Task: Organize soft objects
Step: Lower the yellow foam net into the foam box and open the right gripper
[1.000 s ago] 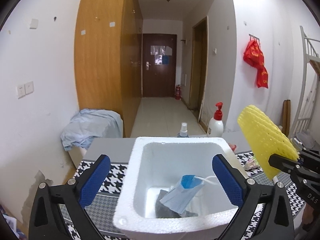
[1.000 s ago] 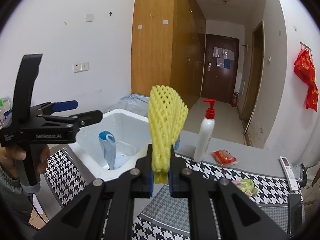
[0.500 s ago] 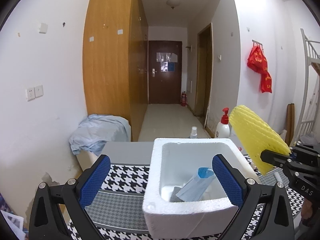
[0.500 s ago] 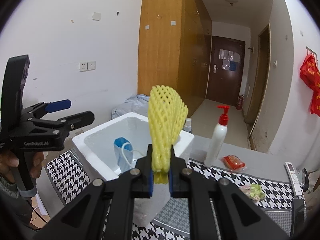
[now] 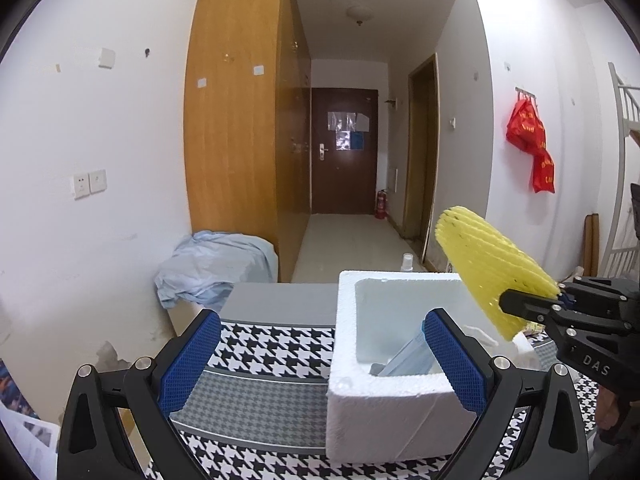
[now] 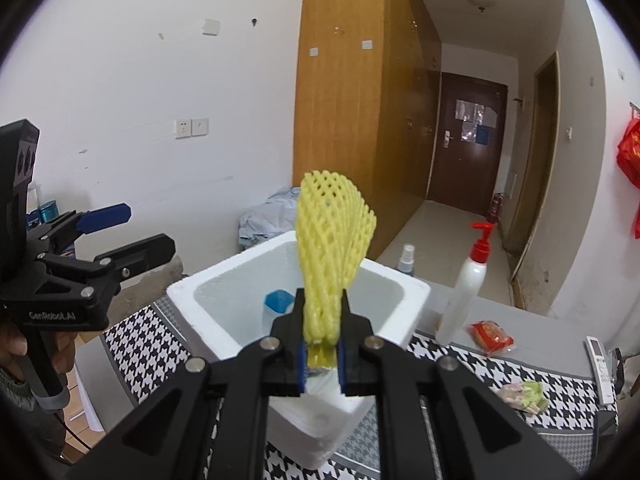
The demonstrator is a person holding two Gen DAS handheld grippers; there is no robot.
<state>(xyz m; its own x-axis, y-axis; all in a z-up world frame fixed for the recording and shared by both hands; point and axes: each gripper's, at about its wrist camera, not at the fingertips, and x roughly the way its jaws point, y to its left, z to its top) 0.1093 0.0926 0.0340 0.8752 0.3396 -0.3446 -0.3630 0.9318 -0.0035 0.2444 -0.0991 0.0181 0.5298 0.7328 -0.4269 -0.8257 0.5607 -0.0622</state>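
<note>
My right gripper [image 6: 322,354] is shut on the lower end of a yellow foam net sleeve [image 6: 332,248], which stands up above the near edge of a white foam box [image 6: 224,322]. From the left wrist view the yellow sleeve [image 5: 490,276] hangs over the box's right rim [image 5: 400,278], held by the right gripper [image 5: 560,298]. A blue face mask [image 5: 408,354] and something grey lie inside the box. My left gripper [image 5: 320,356] is open with nothing between its blue pads [image 5: 190,354], left of the box's front.
The table has a houndstooth cloth [image 5: 272,336]. A white pump bottle [image 6: 466,280], a small spray bottle [image 6: 406,258], a red packet [image 6: 490,332], a green-pink soft item [image 6: 524,394] and a remote [image 6: 598,360] sit to the right. Blue fabric [image 5: 212,260] lies heaped by the wall.
Both grippers have shifted sideways. In the left wrist view the box has slid to the right. The yellow sleeve is now over the box's rim, still gripped.
</note>
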